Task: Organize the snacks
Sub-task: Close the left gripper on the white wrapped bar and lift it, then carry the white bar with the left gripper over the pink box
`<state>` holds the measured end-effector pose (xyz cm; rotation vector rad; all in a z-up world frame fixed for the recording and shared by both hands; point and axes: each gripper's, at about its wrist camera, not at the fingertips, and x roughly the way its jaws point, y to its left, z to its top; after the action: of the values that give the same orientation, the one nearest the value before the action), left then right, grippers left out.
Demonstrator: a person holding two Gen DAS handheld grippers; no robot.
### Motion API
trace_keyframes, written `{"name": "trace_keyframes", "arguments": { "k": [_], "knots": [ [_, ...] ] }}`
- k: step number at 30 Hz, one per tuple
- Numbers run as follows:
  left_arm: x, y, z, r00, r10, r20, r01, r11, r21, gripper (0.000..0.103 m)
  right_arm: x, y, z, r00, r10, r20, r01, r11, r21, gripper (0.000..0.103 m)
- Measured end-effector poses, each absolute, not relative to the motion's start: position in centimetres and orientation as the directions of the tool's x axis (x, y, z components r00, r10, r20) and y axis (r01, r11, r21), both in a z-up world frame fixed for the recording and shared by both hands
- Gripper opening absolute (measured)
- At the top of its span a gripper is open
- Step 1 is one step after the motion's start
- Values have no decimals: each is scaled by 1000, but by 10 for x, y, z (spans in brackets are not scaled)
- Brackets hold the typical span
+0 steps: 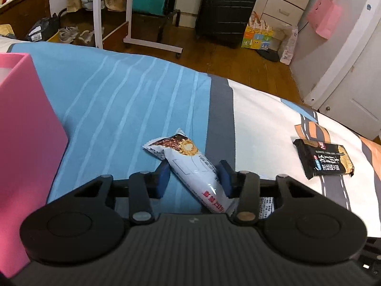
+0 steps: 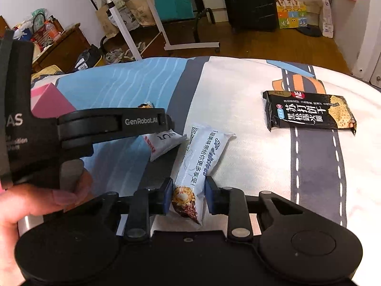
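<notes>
Snack bars, two white ones, lie near the bed's middle where the blue [image 1: 114, 100] and white [image 2: 250, 157] cover panels meet. Left gripper [image 1: 194, 175] pinches one bar [image 1: 190, 164]; right gripper [image 2: 188, 196] pinches the other [image 2: 200, 164]. Black cracker pack [image 2: 309, 113] lies well apart toward the bed's far edge. Pink box [image 1: 26, 128] stands at the left.
</notes>
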<state>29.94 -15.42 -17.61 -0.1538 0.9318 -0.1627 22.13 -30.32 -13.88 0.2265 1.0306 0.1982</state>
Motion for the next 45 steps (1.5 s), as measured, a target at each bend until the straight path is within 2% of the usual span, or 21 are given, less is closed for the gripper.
{"name": "trace_keyframes", "arguments": {
  "k": [5, 11, 18, 26, 30, 37, 45],
  "knots": [
    [289, -153, -169, 583, -221, -782, 90, 974, -209, 31, 219, -307, -137, 491, 270, -828, -33, 956, 292, 32],
    [269, -151, -157, 596, -231, -769, 121, 973, -198, 26, 214, -309, -134, 471, 264, -841, -23, 957, 288, 31],
    [240, -145, -142, 590, -249, -768, 135, 968, -210, 25, 199, -311, -120, 446, 253, -859, -28, 963, 269, 31],
    [198, -144, -118, 571, -223, -790, 173, 974, -149, 25, 163, -307, -97, 418, 267, -868, -81, 963, 257, 31],
    [177, -136, -104, 543, -234, -807, 182, 970, -159, 25, 139, -302, -90, 413, 283, -866, -95, 959, 268, 31],
    [129, -119, -76, 514, -235, -825, 202, 968, -150, 25, 97, -292, -78, 446, 305, -842, -127, 952, 278, 31],
    [85, -91, -39, 538, -255, -804, 252, 958, -136, 25, 58, -277, -36, 517, 339, -786, -206, 941, 270, 31]
  ]
}}
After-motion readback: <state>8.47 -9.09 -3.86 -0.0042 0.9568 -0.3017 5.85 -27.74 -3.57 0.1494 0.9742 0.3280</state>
